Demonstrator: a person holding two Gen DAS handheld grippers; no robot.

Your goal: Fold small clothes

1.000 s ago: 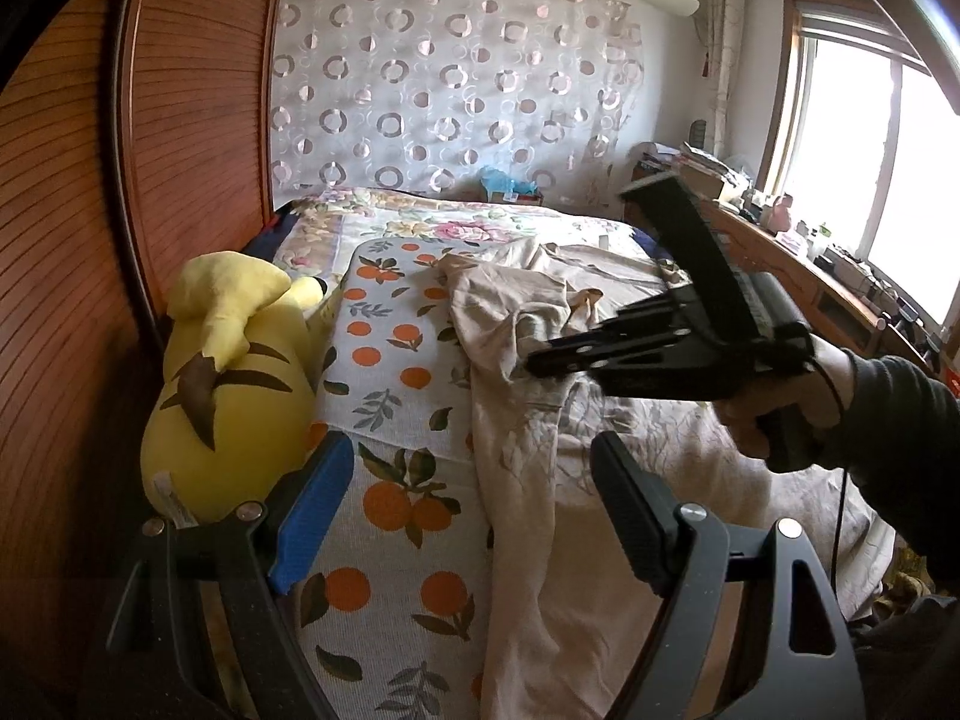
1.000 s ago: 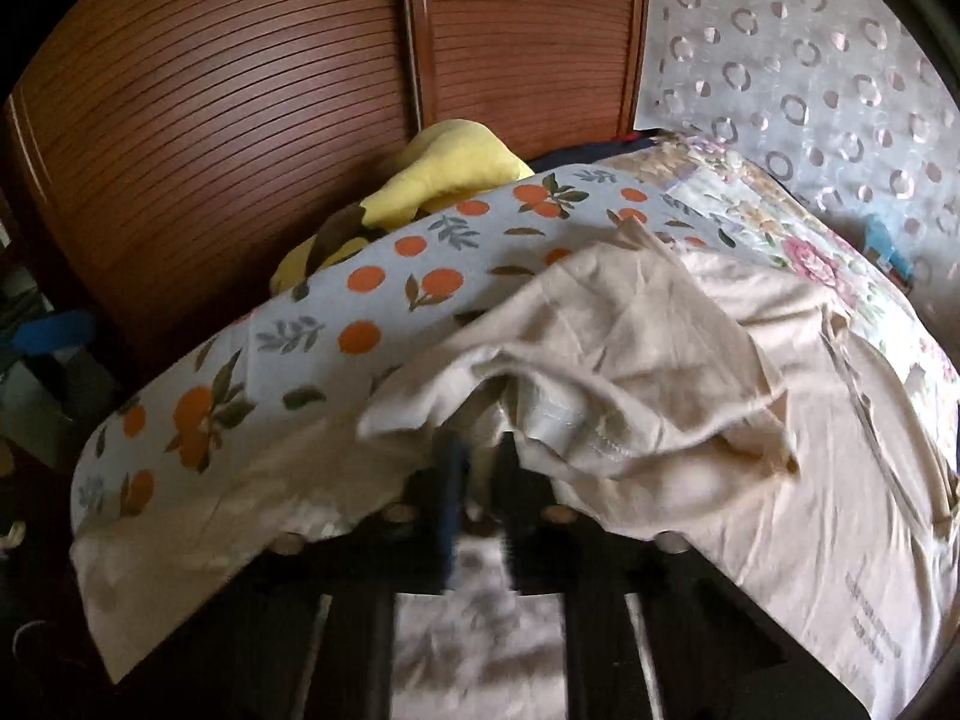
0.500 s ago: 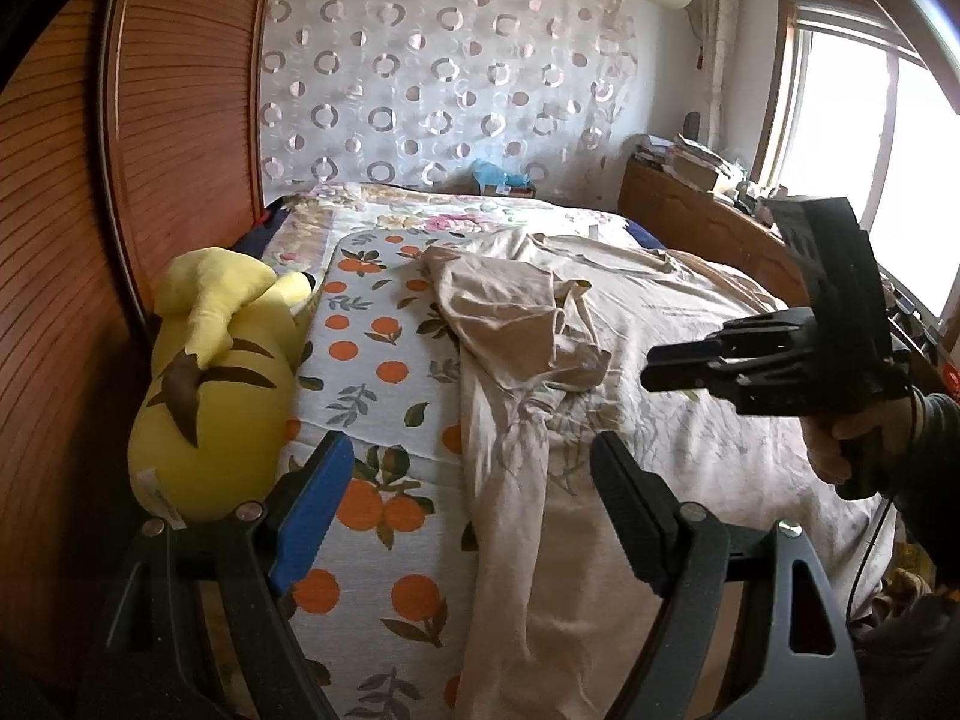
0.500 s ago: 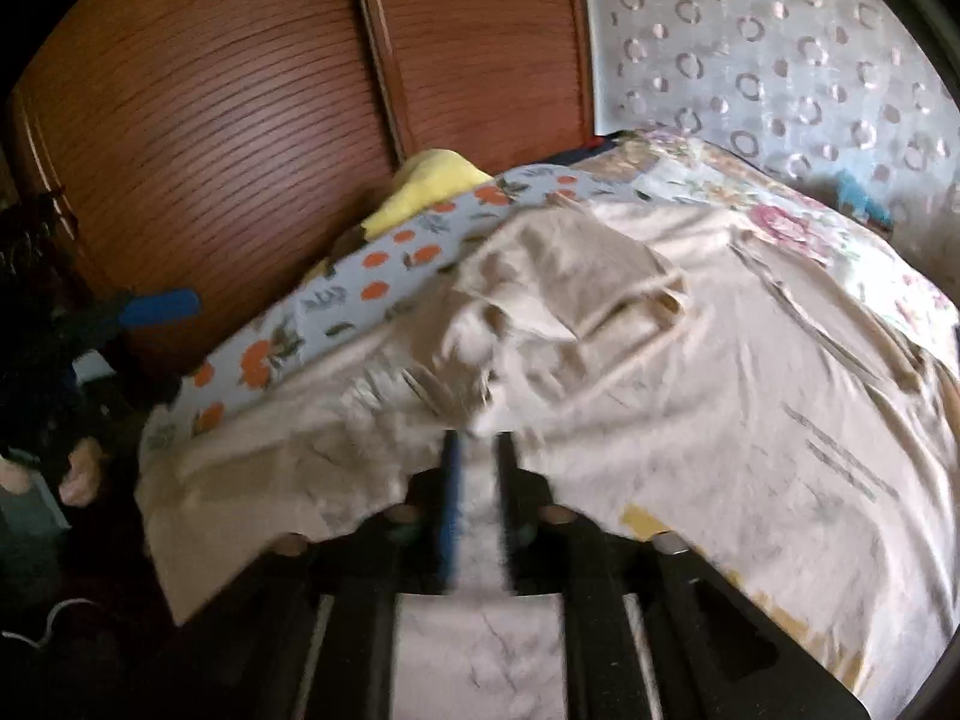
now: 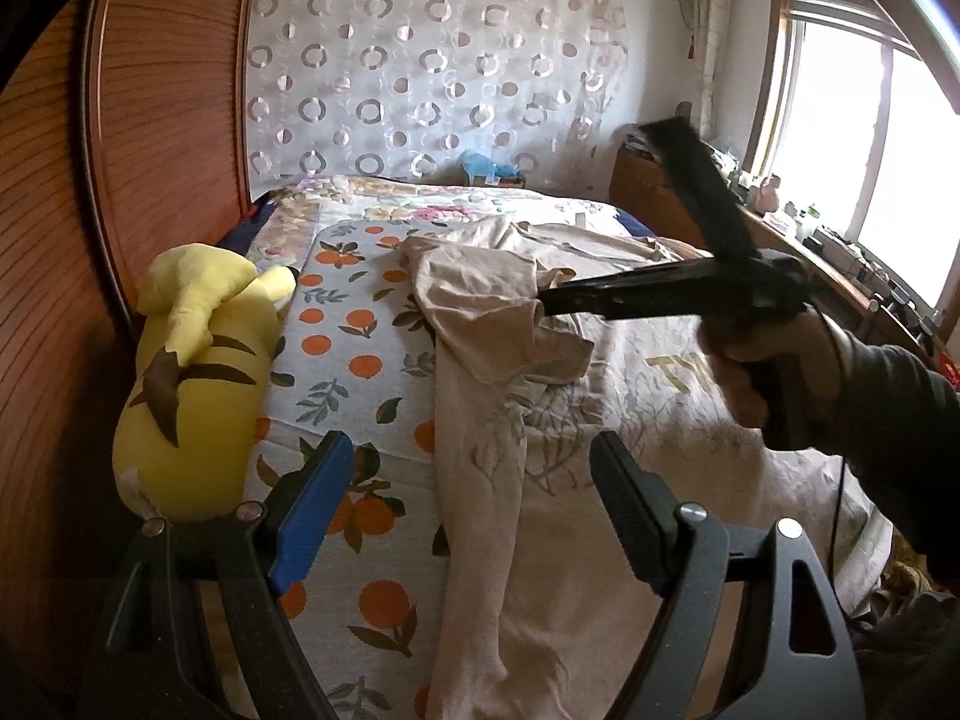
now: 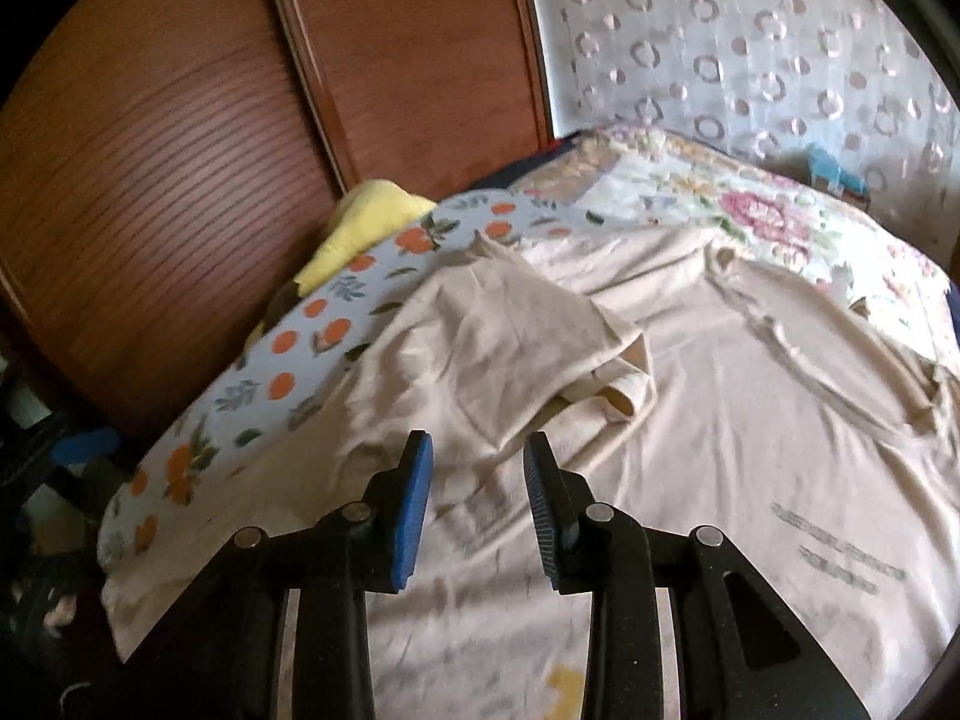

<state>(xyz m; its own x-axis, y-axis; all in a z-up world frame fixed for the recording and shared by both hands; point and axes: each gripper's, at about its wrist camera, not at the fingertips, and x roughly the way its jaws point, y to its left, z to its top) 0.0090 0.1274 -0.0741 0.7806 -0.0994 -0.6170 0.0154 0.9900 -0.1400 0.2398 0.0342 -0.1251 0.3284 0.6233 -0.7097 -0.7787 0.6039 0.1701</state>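
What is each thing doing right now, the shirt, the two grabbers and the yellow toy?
Beige shirt: spread on the bed, one sleeve folded in over it.
Right gripper: jaws open, holding nothing, just been opening.
Left gripper: jaws wide open, empty, above the shirt's edge.
Yellow plush toy: lying beside the bed, untouched.

My left claw point(image 5: 468, 516) hangs over the near edge of the bed point(image 5: 360, 360), its jaws wide with nothing between them. A stuffed toy point(image 5: 192, 384) lies to its left, against the wooden wall point(image 5: 168, 120). A shirt point(image 5: 660, 408) lies spread over the bed ahead and to the right, with one sleeve point(image 5: 486, 312) folded back onto it. My right claw point(image 6: 477, 501) reaches in from the right above the shirt, its tips just beside that sleeve. A curtain point(image 5: 432, 72) hangs behind the bed, and a window point(image 5: 870, 138) stands at far right.
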